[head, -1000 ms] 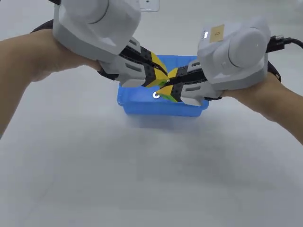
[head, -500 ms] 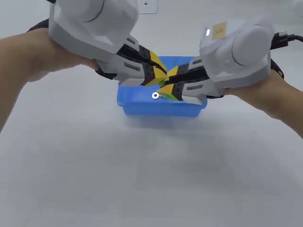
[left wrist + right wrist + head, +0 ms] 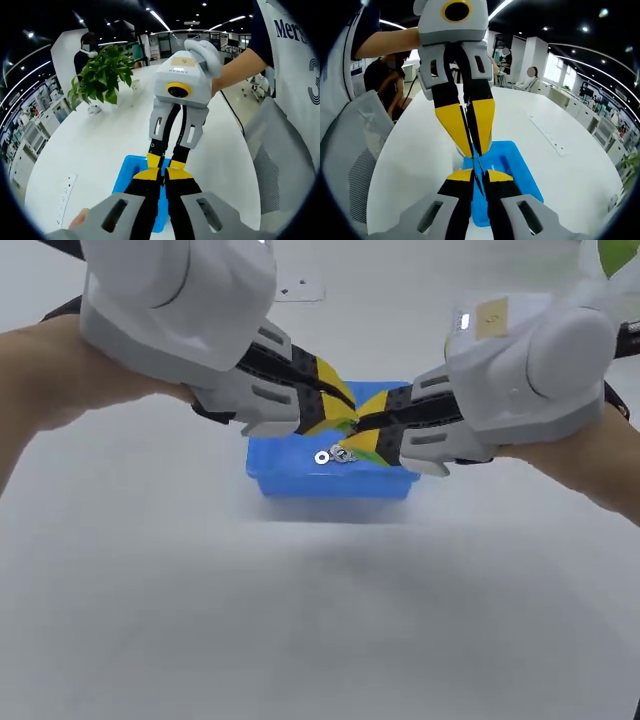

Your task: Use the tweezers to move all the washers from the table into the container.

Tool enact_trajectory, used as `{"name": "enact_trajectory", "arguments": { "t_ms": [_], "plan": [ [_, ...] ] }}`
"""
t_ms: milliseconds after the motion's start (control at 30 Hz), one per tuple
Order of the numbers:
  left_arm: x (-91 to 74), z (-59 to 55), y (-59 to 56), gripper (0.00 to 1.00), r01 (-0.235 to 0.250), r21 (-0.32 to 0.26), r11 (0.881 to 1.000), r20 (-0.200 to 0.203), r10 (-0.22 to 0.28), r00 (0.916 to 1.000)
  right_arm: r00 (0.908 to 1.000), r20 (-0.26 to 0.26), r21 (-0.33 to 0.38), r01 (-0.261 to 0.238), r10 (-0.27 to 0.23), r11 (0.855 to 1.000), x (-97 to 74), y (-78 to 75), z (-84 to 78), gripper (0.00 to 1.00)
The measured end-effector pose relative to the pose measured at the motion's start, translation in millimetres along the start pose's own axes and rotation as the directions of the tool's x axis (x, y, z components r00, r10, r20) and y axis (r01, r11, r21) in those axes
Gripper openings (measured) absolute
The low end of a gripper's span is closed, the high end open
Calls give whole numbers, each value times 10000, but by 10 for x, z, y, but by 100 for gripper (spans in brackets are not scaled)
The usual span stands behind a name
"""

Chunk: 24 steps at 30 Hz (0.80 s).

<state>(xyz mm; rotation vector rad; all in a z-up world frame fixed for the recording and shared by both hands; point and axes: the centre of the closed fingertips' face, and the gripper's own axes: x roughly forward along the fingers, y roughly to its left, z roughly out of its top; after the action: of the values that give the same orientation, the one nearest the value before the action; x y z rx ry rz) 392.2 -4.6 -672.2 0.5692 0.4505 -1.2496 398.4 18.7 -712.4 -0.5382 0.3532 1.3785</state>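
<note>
Now washers (image 3: 332,456) in container (image 3: 300,483) below tweezers (image 3: 476,166)

- The blue plastic container (image 3: 330,485) is sitting on the white table (image 3: 300,620).
- Small round metal washers (image 3: 322,457) are lying inside it.
- The left gripper (image 3: 345,418) and right gripper (image 3: 362,440) are meeting above it.

Held tip to tip, jaws closed.
Reaching in with left gripper (image 3: 338,412) from 10 o'clock and right gripper (image 3: 364,442) from 3 o'clock, both pinched together, tips nearly meeting.

Shiny metal washers (image 3: 322,457), glossy plastic container (image 3: 300,481)
</note>
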Motion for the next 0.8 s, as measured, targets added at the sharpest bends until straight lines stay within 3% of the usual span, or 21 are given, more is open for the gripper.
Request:
{"name": "enact_trajectory", "arguments": {
  "t_ms": [400, 567, 800],
  "plan": [
    [-62, -80, -432, 7, 3, -165, 9999, -161, -6, 9999, 9952, -738, -501, -682, 644, 9964, -153, 453, -63, 8],
    [-29, -254, -583, 7, -3, -636, 9980, -232, -12, 9997, 9859, -1263, -628, -1186, 1100, 9910, -70, 589, -197, 8],
    [14, -500, -627, 5, 56, -1141, 9935, -455, -109, 9989, 9767, -1540, -480, -1585, 1495, 9862, 56, 687, -304, 8]
  ]
}}
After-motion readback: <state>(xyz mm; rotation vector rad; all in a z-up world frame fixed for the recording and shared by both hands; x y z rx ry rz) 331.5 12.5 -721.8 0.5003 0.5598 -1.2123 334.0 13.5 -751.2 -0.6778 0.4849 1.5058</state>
